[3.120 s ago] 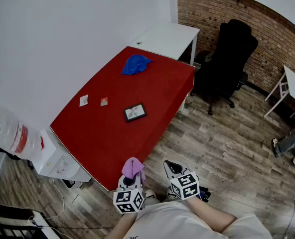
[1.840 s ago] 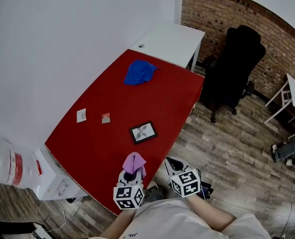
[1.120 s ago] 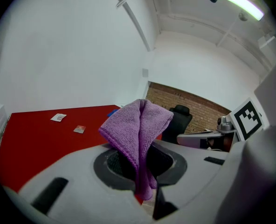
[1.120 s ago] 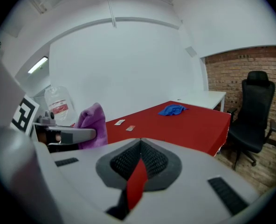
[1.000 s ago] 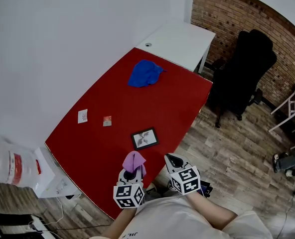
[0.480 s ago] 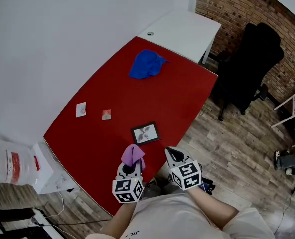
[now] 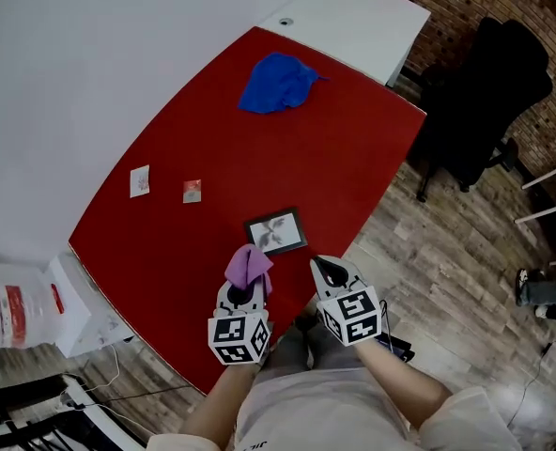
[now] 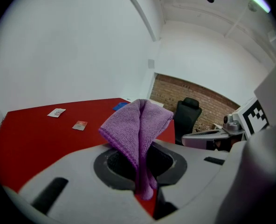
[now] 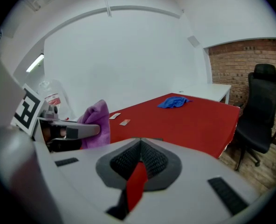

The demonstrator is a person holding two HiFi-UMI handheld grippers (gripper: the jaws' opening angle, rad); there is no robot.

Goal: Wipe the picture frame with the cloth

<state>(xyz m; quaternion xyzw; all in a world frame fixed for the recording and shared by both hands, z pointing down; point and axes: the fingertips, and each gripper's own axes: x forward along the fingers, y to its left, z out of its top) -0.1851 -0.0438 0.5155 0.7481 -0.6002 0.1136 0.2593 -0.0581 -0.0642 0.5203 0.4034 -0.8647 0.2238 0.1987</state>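
Note:
A small black picture frame [image 7: 275, 231] lies flat on the red table [image 7: 259, 139] near its front edge. My left gripper [image 7: 246, 283] is shut on a purple cloth [image 7: 248, 265], which sticks up from the jaws [image 8: 137, 129] just short of the frame. My right gripper [image 7: 326, 272] sits to the right of the left one, at the table's edge, shut with nothing held. In the right gripper view the purple cloth [image 9: 97, 123] shows at left, and the frame's top edge barely peeks above the jaws.
A blue cloth [image 7: 278, 81] lies crumpled at the table's far end. Two small cards [image 7: 139, 180] [image 7: 193, 191] lie at the left. A white desk [image 7: 353, 12] adjoins the far end. A black office chair [image 7: 489, 92] stands on the wooden floor at right.
I have stepped closer to the table over the frames. Both grippers now reach the front edge, with the cloth just below the picture frame. Neither gripper's jaws have changed.

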